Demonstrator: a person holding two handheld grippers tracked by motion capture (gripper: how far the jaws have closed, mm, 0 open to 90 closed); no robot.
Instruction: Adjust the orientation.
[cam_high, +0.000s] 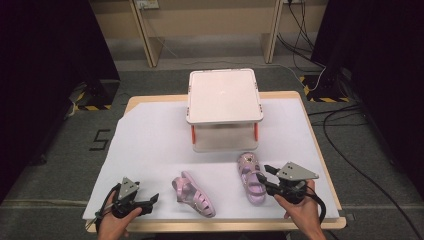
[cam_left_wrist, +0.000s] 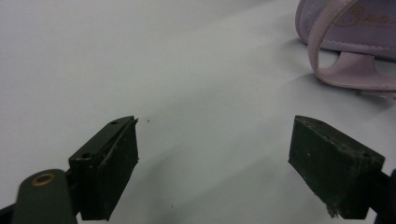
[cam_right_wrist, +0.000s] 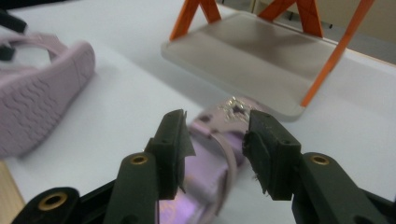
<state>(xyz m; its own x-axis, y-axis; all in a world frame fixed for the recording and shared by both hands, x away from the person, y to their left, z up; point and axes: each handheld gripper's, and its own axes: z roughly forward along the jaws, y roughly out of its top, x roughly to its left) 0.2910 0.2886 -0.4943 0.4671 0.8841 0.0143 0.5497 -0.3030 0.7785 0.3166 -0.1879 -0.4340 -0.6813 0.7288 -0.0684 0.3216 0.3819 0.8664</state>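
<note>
Sandal (cam_right_wrist: 219, 140) blurs between right hand-held gripper (cam_right_wrist: 217, 149) jaws, contact unclear.

Work surface: wooden table (cam_high: 131, 104) covered by a white sheet (cam_high: 150, 145).

The sheet spans nearly the full tabletop, leaving wood exposed along the edges and at the far left corner. A two-tier shoe rack (cam_high: 224, 95) with white shelves and orange legs stands on the sheet at the far centre; its lower shelf (cam_right_wrist: 252, 60) sits close to the sheet. Two pink sandals lie on the sheet near the front edge. The left sandal (cam_high: 194, 194) lies at an angle near the centre, apparently tipped onto its side, though the high view is too coarse to confirm. The right sandal (cam_high: 251, 177) lies sole down just in front of the rack, well apart from the left sandal.
</note>
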